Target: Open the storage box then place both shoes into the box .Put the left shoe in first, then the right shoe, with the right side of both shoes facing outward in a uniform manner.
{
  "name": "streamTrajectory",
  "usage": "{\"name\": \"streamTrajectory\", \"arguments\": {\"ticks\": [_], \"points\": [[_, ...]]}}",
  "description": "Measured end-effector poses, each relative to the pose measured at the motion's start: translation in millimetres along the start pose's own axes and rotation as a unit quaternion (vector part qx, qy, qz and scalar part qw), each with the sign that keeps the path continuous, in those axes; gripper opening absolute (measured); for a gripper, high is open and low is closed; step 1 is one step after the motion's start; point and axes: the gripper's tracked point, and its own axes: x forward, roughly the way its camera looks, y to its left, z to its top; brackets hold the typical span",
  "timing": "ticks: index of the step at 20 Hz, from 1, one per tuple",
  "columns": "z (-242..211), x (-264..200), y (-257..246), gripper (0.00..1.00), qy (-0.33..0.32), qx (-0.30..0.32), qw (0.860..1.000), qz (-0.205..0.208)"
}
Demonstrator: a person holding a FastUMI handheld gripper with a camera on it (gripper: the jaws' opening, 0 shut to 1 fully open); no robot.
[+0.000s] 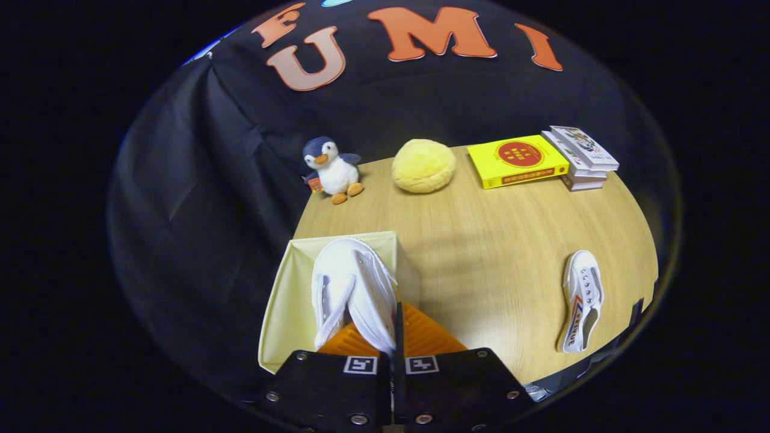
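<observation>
The tool (pixel 394 337), pinched narrow on a white shoe (pixel 355 288) above the open storage box (pixel 289 300), could drop it crooked if its thin grip slips.

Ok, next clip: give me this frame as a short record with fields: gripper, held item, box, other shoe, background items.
gripper: gripper, orange fingers closed on a shoe
held item: white shoe, above the open box
box: pale yellow storage box, open, at the table's near left corner
other shoe: second white shoe, lying on the wooden table, to the right
background items: plush penguin, yellow round cushion, yellow book, stacked books
</observation>
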Motion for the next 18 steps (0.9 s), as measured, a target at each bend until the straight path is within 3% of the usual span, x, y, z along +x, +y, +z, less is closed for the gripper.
{"name": "streamTrajectory", "arguments": {"ticks": [3, 12, 18], "points": [[-14, 21, 23, 0.03, 0.033, 0.003, 0.999, -0.001], [-65, 92, 50, 0.03, 0.147, 0.034, 0.986, -0.068], [-84, 118, 62, 0.05, 0.190, 0.079, 0.976, -0.075]]}}
